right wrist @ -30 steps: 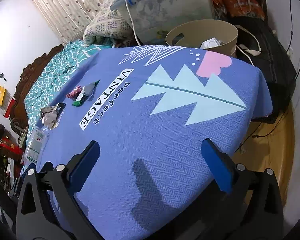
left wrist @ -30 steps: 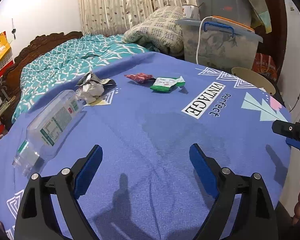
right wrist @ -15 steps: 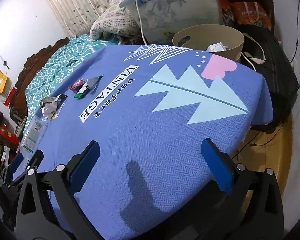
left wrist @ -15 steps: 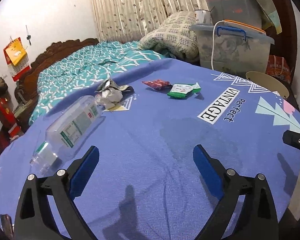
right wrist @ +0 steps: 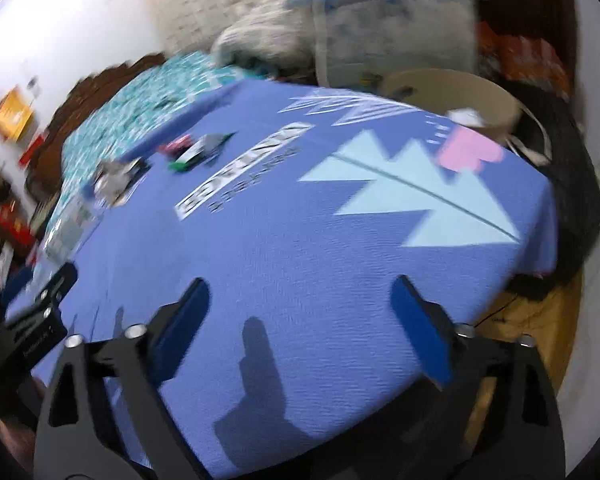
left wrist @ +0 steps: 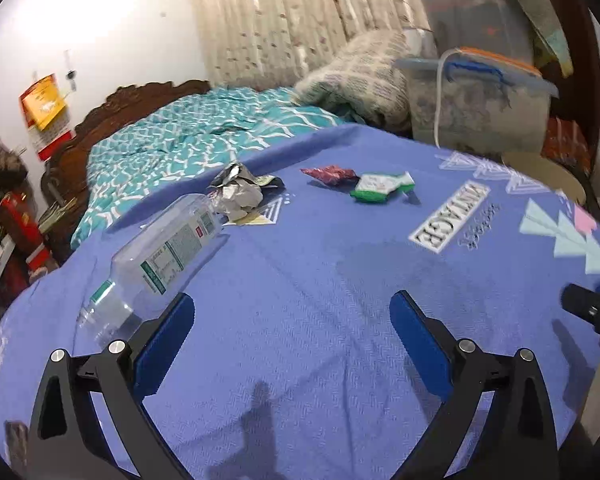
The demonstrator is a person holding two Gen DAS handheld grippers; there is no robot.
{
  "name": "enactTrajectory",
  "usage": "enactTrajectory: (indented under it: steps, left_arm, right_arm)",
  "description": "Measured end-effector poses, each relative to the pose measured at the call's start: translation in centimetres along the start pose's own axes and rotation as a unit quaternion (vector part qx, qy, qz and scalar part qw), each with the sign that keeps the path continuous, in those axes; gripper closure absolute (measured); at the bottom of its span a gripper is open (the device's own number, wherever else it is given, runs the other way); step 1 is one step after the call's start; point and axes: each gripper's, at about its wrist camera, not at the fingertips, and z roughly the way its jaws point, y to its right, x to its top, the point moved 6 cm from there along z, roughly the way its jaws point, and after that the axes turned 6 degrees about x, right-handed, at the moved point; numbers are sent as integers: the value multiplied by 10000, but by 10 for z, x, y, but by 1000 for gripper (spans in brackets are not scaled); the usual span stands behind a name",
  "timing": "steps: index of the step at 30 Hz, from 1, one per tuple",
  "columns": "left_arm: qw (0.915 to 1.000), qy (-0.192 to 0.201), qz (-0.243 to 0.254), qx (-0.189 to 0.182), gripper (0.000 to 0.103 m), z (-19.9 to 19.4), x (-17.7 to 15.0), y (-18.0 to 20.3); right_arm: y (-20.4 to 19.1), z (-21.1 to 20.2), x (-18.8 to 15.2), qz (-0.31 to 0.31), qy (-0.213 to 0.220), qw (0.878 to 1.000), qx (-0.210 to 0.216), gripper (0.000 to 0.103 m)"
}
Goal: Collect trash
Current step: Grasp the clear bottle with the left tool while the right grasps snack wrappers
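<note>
On the blue tablecloth (left wrist: 300,300) lie a clear plastic bottle (left wrist: 160,256) on its side at the left, a crumpled silver wrapper (left wrist: 240,192), a red wrapper (left wrist: 330,174) and a green-and-white packet (left wrist: 382,188). My left gripper (left wrist: 292,332) is open and empty, with its left finger close to the bottle's cap end. My right gripper (right wrist: 300,316) is open and empty over the table's near right part. In the blurred right wrist view the wrappers (right wrist: 192,152) lie far left. A beige bin (right wrist: 452,100) stands beyond the table's far edge.
A teal-covered bed (left wrist: 188,140) lies behind the table. Clear storage boxes (left wrist: 480,108) and a folded blanket (left wrist: 364,80) stand at the back right. A black bag (right wrist: 560,184) and cables lie on the floor right of the table. The left gripper's body (right wrist: 32,320) shows in the right wrist view.
My left gripper has swung left and nearer to the bottle, which now sits larger by its left finger. My right gripper has moved, and its view is motion-blurred.
</note>
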Motion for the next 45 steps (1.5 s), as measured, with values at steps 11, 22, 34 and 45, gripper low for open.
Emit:
enactTrajectory:
  steps: [11,22,34,45]
  left_arm:
    - [9889,-967,862,732,9,99,57,-117]
    - [9798,-1947,383,245,37,140,27,-129]
    - [9746,-1844,-1257,-183,39,70,-4,-151]
    - [9776,-1509,-1283,-705,40,30,-7,-131]
  right_arm:
    - [-140,73,96,-1253,-806,9688,1982,38]
    - [-307,280,199,-1376,-2052,9412,2303,29]
    - [-334,310,118,-2930,-3305,8676,2284,71]
    - [-194,125,63,-2891,-3117,8508,3089,50]
